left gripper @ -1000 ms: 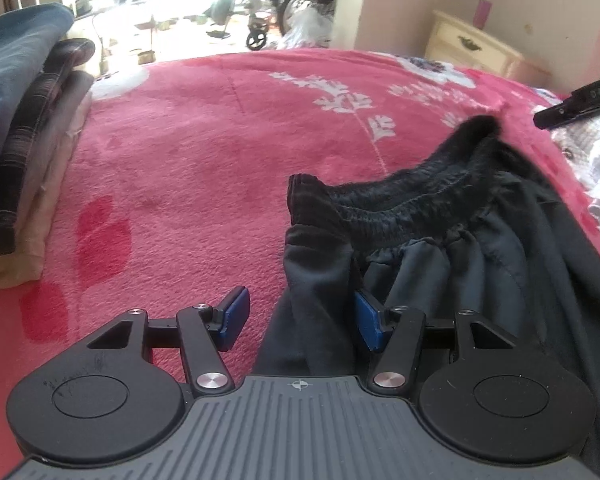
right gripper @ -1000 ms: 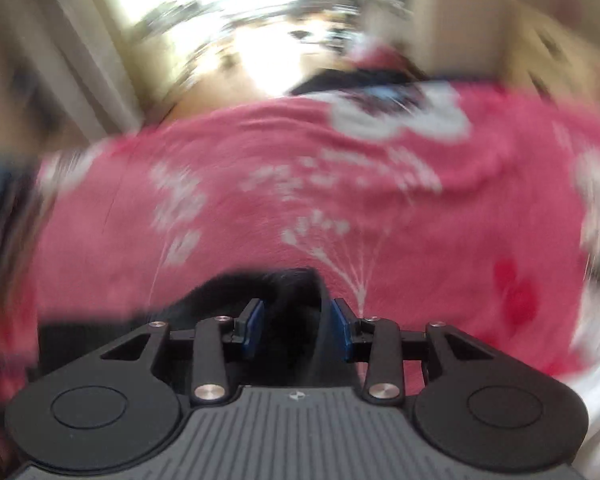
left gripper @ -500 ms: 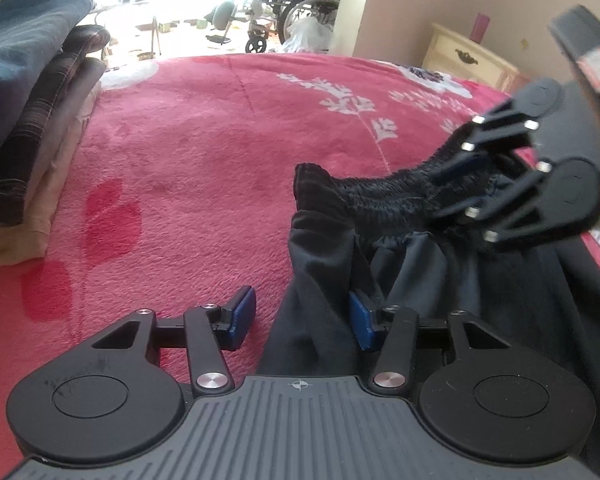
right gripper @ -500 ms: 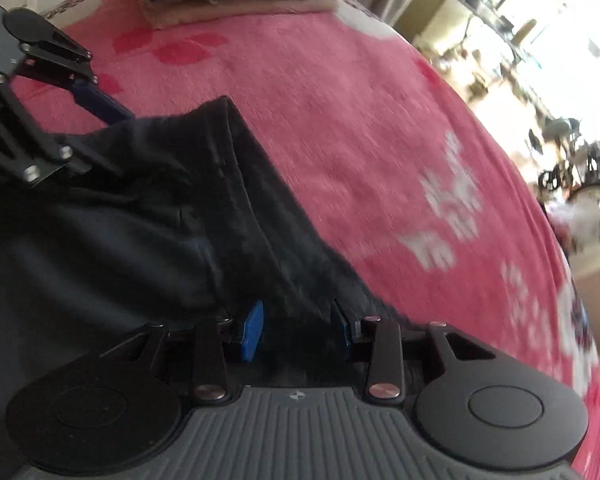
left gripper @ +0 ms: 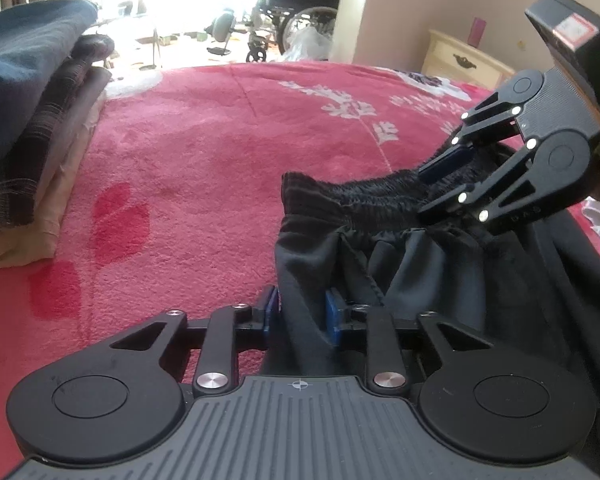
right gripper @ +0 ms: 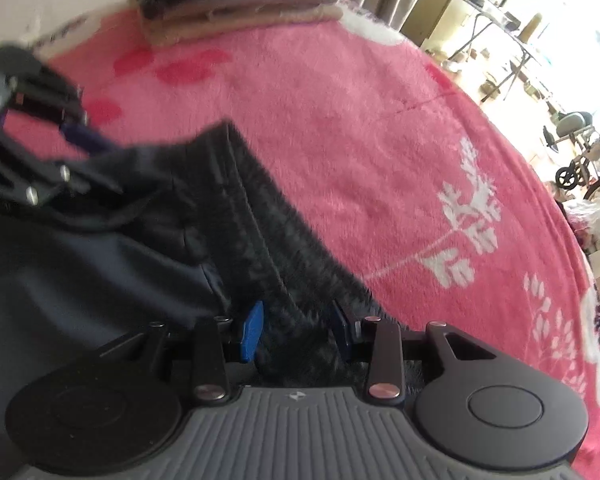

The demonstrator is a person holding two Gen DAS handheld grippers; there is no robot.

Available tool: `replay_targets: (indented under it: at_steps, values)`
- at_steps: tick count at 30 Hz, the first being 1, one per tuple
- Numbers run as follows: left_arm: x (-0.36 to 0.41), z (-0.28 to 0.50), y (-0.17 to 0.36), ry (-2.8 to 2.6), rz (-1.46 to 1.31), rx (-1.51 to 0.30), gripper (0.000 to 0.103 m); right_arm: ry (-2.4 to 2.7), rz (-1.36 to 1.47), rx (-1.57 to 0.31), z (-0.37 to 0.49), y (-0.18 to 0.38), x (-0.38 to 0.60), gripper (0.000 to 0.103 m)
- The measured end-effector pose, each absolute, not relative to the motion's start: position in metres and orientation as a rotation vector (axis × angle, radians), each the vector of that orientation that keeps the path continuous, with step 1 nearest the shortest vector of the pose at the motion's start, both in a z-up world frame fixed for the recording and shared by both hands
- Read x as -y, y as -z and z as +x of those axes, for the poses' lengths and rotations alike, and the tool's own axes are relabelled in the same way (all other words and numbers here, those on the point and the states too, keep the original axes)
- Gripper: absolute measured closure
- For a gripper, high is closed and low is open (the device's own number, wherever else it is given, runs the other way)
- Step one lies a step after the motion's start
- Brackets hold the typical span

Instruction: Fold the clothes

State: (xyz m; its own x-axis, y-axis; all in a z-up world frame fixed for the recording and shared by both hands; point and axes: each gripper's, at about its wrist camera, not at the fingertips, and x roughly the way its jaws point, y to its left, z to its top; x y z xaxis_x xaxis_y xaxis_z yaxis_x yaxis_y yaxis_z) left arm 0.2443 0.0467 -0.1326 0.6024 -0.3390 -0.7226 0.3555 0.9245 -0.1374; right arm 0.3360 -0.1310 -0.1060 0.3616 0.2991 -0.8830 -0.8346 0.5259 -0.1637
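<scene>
Both the left gripper [left gripper: 299, 314] and right gripper [right gripper: 296, 332] pinch black shorts [left gripper: 420, 264] on a red floral blanket [left gripper: 220, 152]

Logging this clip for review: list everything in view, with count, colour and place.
Black shorts: one, black with elastic waistband, on the blanket, pinched by both grippers.
Blanket: one, red with white flower prints, covers the bed.
Folded clothes stack: one pile, blue, dark plaid and beige layers, far left on the blanket.
Nightstand: one, cream, by the wall at right.
Wheelchair: at least one, dark, in the bright room beyond.
Left gripper: black with blue pads, around the shorts' side edge.
Right gripper: black with blue pads, around the waistband.
</scene>
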Motion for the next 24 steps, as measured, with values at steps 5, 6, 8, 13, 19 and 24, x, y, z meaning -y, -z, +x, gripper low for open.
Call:
replay_targets:
  at_steps: [5,6,8,13,19,24]
  values:
    - [-0.049,0.247,0.133,0.385,0.014,-0.851,0.080,-0.797,-0.588,-0.948,0.338,0.113,0.133,0.063]
    - [-0.049,0.247,0.134,0.382,0.014,-0.857,0.079,-0.794,-0.568,-0.952,0.339,0.115,0.134,0.063]
    - [-0.049,0.247,0.136,0.383,0.017,-0.861,0.077,-0.788,-0.528,-0.961,0.340,0.118,0.134,0.062]
    - [-0.051,0.242,0.138,0.391,0.022,-0.853,0.075,-0.772,-0.449,-0.982,0.342,0.125,0.135,0.074]
    - [-0.052,0.241,0.136,0.385,0.010,-0.850,0.074,-0.780,-0.563,-0.911,0.326,0.113,0.125,0.093]
    - [-0.056,0.237,0.125,0.362,0.005,-0.791,0.092,-0.752,-0.572,-0.793,0.319,0.090,0.124,0.095]
